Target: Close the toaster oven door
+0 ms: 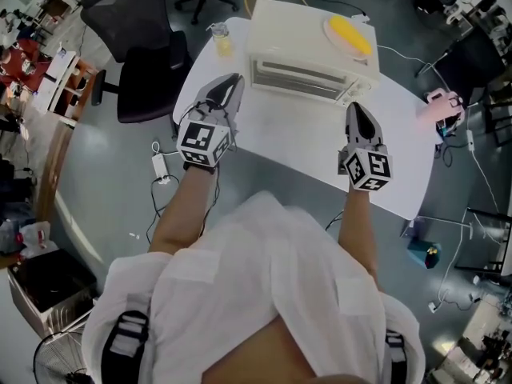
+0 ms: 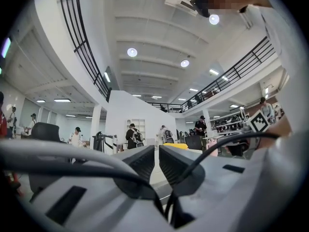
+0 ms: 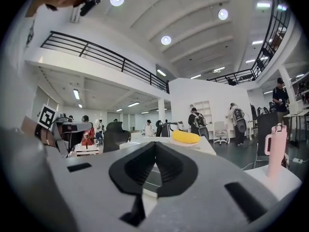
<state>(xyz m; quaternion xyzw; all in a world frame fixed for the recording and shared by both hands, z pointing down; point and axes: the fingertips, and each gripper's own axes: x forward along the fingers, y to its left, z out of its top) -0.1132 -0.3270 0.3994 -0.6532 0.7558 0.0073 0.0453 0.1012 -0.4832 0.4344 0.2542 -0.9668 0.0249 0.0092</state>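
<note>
Door (image 1: 298, 77) of the toaster oven (image 1: 308, 22) stands upright against the oven's front, and in the head view it looks closed; the cream oven sits at the far side of the white table (image 1: 296, 146), its glass front turned toward you. On its roof lies a plate (image 1: 336, 24) with a yellow piece of food (image 1: 352, 34) on it; just beside the oven's left end stands a small glass (image 1: 221, 40) of yellowish liquid; a pink bottle (image 1: 438, 102) stands at the table's right edge, well apart from the oven.

Your left gripper (image 1: 232, 82) hovers over the table's near left part, pointing at the oven's left front corner without touching it; its jaws stand only a narrow slit apart, with nothing between them. Your right gripper (image 1: 357, 109) hovers near the oven's right front corner, just short of it; its jaws are pressed together at the tips and hold nothing. A black office chair (image 1: 136, 38) stands on the floor to the left of the table.
</note>
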